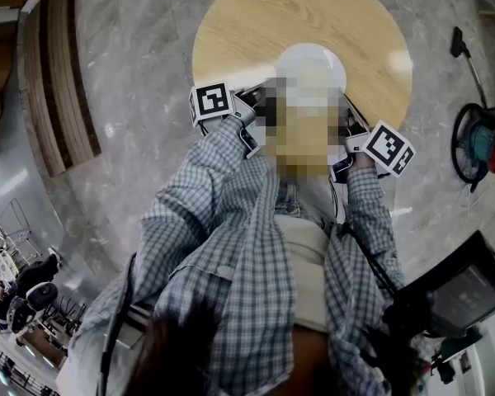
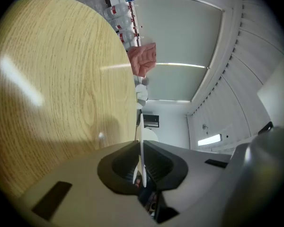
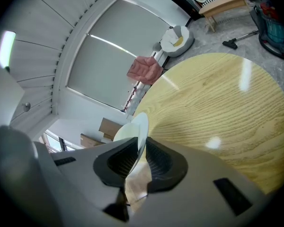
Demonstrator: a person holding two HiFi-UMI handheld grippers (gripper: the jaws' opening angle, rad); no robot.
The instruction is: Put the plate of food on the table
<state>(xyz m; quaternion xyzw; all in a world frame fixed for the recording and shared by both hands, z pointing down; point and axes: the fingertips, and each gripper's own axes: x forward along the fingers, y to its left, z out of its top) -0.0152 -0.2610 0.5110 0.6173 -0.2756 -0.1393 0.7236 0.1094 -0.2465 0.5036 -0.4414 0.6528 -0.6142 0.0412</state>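
Note:
A white plate (image 1: 312, 64) hangs over the near part of a round wooden table (image 1: 231, 31); a mosaic patch hides its near half, and no food shows on it. My left gripper (image 1: 249, 106) holds the plate's left rim and my right gripper (image 1: 351, 129) its right rim. In the left gripper view the plate's rim (image 2: 141, 141) runs edge-on between the shut jaws of the left gripper (image 2: 141, 162), with the table (image 2: 61, 79) alongside. In the right gripper view the plate (image 3: 136, 129) is pinched by the right gripper (image 3: 141, 157) above the table (image 3: 217, 108).
A vacuum cleaner (image 1: 483, 139) with its hose lies on the marble floor right of the table. Wooden steps (image 1: 62, 81) run along the left. A black device (image 1: 462, 291) sits at the lower right. A wooden bench (image 3: 225, 4) stands beyond the table.

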